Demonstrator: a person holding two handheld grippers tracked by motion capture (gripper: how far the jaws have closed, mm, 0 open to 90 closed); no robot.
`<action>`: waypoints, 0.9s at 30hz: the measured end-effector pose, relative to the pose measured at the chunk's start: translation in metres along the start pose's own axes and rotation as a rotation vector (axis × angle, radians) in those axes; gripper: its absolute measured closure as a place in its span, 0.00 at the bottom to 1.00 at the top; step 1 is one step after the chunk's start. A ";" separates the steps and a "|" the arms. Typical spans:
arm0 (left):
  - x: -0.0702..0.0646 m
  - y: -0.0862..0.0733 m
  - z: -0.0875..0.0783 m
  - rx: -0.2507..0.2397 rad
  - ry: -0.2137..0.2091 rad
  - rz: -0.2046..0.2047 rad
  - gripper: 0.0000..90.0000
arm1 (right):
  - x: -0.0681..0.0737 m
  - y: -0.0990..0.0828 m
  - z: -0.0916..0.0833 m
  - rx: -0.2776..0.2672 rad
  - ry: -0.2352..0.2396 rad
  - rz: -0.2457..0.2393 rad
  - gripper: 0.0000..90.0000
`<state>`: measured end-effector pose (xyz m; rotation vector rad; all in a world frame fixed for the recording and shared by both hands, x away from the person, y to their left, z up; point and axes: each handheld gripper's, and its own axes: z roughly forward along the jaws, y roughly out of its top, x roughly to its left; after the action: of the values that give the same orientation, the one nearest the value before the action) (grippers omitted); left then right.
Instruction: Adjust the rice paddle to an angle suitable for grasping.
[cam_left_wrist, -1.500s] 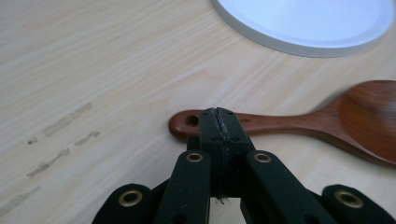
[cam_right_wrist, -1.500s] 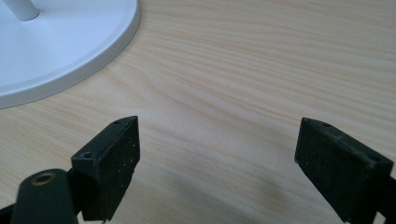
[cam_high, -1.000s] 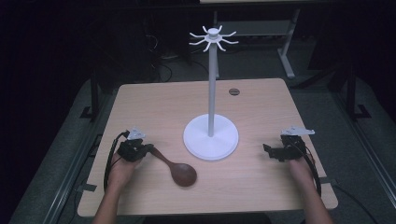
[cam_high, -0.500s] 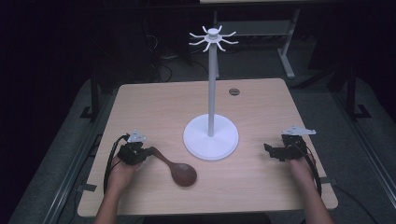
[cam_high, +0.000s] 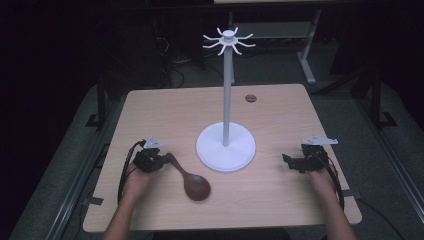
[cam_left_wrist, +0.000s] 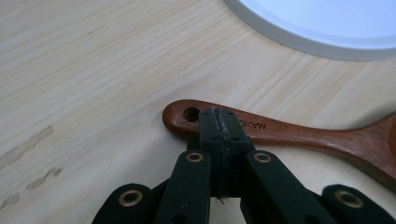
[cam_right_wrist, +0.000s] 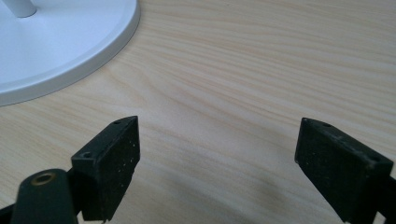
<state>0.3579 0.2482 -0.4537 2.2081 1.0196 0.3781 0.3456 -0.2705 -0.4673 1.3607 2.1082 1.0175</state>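
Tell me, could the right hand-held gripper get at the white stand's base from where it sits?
Probably yes: the right hand-held gripper is open, and bare table lies between it and the stand's base.

I work at a light rectangular wooden table (cam_high: 150, 110). A small dark round disc (cam_high: 250, 98) sits in its top toward 12 o'clock. Grey carpeted floor (cam_high: 395, 165) surrounds the table. Beyond it, a white metal frame leg (cam_high: 306, 60) stands at 1 o'clock, and dark floor cables (cam_high: 175, 75) lie at 11 o'clock.
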 end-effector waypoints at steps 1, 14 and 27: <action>0.000 0.001 0.002 -0.002 -0.008 -0.011 1.00 | 0.000 0.000 0.000 0.000 0.000 0.000 0.15; -0.013 0.027 0.030 -0.012 -0.039 0.027 1.00 | -0.002 -0.001 -0.002 -0.005 -0.002 0.011 0.15; -0.025 0.034 0.037 -0.017 -0.072 0.042 1.00 | -0.002 -0.001 -0.001 0.000 0.000 0.008 0.15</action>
<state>0.3791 0.1965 -0.4572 2.2146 0.9299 0.3220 0.3452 -0.2727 -0.4674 1.3702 2.1042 1.0208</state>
